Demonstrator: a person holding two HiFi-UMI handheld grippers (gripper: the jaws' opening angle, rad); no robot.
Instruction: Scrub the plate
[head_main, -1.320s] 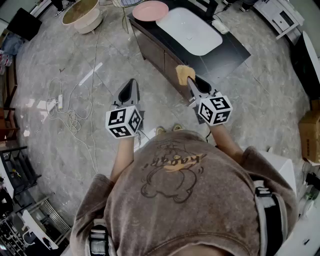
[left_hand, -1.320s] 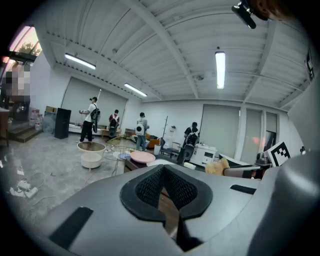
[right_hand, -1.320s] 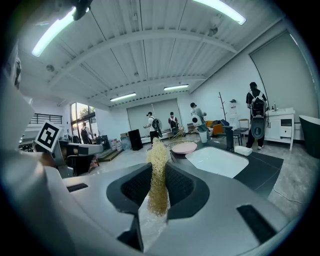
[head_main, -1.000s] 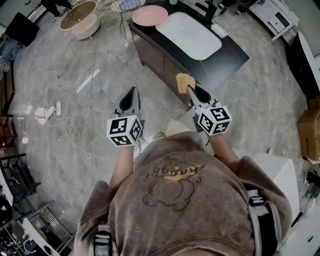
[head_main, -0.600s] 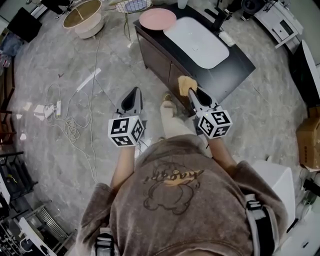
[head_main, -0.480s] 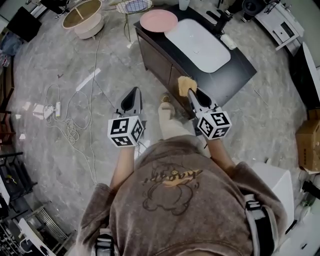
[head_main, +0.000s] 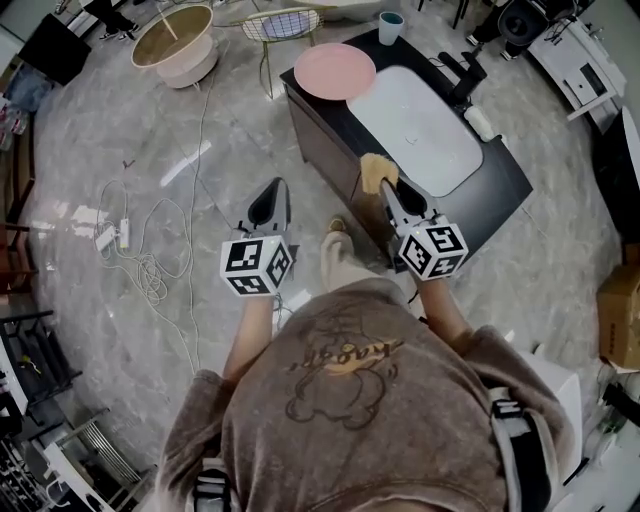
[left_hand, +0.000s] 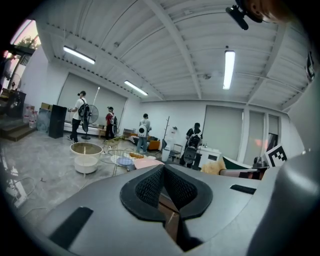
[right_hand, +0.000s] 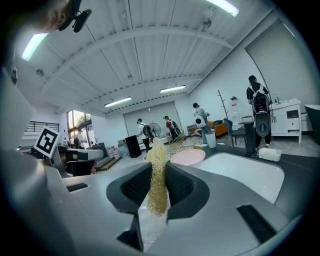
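A yellow fibrous scrubbing sponge (right_hand: 158, 155) is clamped between the jaws of the right gripper (right_hand: 158, 172), its upper part standing up above the pads. In the head view this right gripper (head_main: 388, 190) is held over the near edge of a dark countertop (head_main: 500, 185), with the sponge (head_main: 376, 168) just in front of a white rectangular sink basin (head_main: 415, 115). The round pink plate (head_main: 335, 70) is seen lying flat on the far left end of that countertop, just beside the basin and well apart from both grippers; from the right gripper view the plate (right_hand: 187, 156) is seen beyond the sponge. The jaws of the left gripper (left_hand: 162, 169) are pressed together with nothing between them, and the left gripper (head_main: 271, 192) is held over the grey marble floor (head_main: 90, 130), to the left of the cabinet. A pale blue cup (head_main: 391, 27) stands at the counter's far edge, and a beige round tub (head_main: 175, 40) rests on the floor.
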